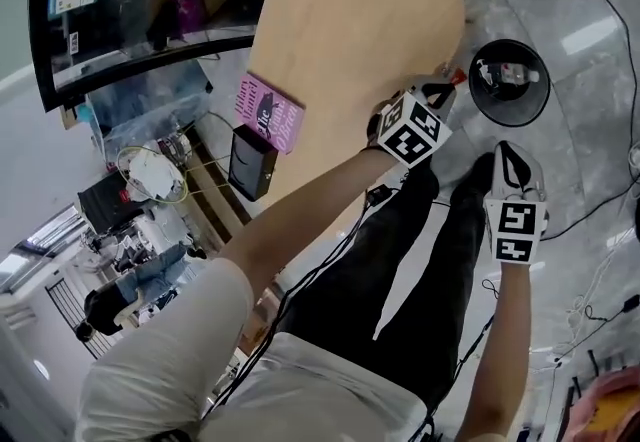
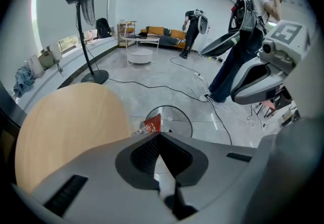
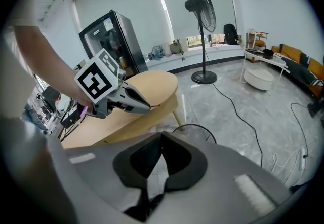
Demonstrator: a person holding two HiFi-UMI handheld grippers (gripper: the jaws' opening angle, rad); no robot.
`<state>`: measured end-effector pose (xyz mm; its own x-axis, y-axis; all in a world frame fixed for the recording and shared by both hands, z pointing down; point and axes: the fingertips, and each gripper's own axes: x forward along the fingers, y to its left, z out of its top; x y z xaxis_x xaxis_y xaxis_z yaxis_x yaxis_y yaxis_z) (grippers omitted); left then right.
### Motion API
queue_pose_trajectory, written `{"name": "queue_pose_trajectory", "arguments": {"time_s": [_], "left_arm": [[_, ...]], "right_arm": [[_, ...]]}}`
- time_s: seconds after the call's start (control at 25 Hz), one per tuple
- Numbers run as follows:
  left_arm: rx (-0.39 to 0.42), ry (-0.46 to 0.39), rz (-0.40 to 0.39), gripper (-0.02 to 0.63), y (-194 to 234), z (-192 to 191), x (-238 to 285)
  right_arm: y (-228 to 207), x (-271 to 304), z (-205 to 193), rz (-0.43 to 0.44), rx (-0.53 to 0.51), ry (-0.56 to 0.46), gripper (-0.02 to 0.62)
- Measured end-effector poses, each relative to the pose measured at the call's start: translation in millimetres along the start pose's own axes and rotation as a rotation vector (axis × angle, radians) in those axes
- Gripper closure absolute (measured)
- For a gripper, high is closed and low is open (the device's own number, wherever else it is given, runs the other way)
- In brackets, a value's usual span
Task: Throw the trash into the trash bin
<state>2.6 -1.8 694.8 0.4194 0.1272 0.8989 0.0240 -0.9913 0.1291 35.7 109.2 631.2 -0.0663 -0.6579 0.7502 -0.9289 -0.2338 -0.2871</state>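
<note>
A crumpled red wrapper [image 2: 152, 125] sticks out past the tips of my left gripper [image 2: 158, 135], which is shut on it. In the head view the left gripper [image 1: 447, 83] reaches past the far edge of the round wooden table [image 1: 350, 40], with the wrapper [image 1: 458, 77] just left of the black trash bin [image 1: 510, 82]. The bin holds some trash, and its rim [image 2: 174, 114] shows beyond the wrapper. My right gripper [image 1: 507, 150] hovers over the floor just on my side of the bin. Its jaws [image 3: 161, 135] are shut with nothing between them. The bin's rim [image 3: 195, 128] lies beyond them.
A pink book [image 1: 268, 112] and a black box [image 1: 252, 162] sit at the table's left edge. A glass-door fridge [image 3: 109, 40] stands behind the table, and a pedestal fan [image 3: 200, 15] stands farther off. Cables [image 3: 243, 116] cross the grey floor. People [image 2: 243, 45] stand near a sofa [image 2: 162, 33].
</note>
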Motion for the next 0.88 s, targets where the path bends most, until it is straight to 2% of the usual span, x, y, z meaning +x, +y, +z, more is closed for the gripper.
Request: {"name": "queue_pose_trajectory", "arguments": {"time_s": [0.36,0.88], "left_arm": [[0.011,0.05,-0.071,0.6,-67.2,-4.4,64.1],[-0.069,0.095,-0.101,0.598,-89.7,-35.8,148.9]], "right_arm": [[-43.0,-0.9,-44.5,-0.02,0.062,0.019,0.584],[-85.8,28.9,-107.6,0.001,0.1,0.086,0.584]]}}
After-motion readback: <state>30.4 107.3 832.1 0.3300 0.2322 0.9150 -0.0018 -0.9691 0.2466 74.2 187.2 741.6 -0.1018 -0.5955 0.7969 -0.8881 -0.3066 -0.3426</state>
